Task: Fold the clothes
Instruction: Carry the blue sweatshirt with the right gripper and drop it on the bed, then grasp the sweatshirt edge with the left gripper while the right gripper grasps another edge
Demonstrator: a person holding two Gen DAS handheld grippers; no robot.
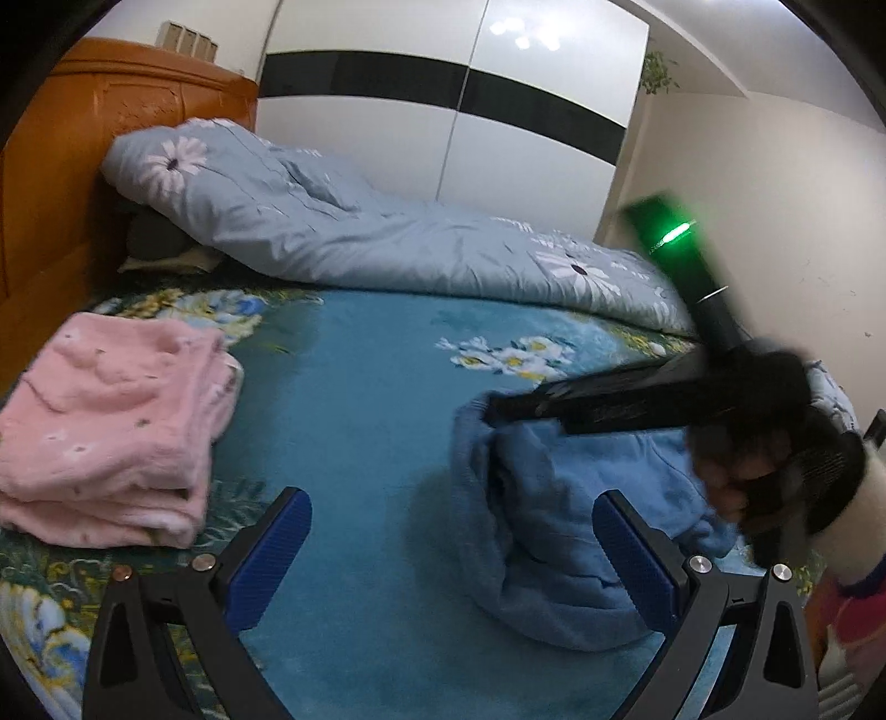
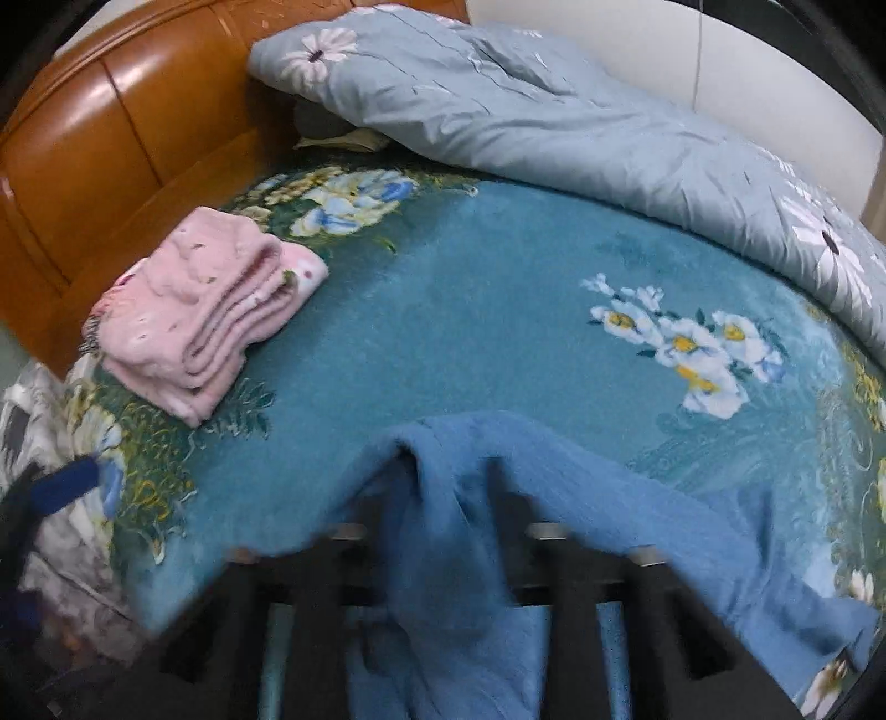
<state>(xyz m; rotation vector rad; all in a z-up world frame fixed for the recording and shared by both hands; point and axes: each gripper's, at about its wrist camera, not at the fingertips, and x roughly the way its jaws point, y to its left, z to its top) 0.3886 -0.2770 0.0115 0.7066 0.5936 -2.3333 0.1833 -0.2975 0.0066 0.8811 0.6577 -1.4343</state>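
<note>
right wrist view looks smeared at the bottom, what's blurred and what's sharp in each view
Right wrist view: the right gripper and the blue garment draped over it are motion-blurred; the folded pink garment reads sharper. Left wrist view: the left gripper is crisp, the right gripper and the hand holding it are smeared, and ceiling-light glare sits on the wardrobe door.

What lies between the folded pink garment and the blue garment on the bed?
Only bare teal bedspread separates the pink garment from the blue garment; both wrist views show it.
</note>
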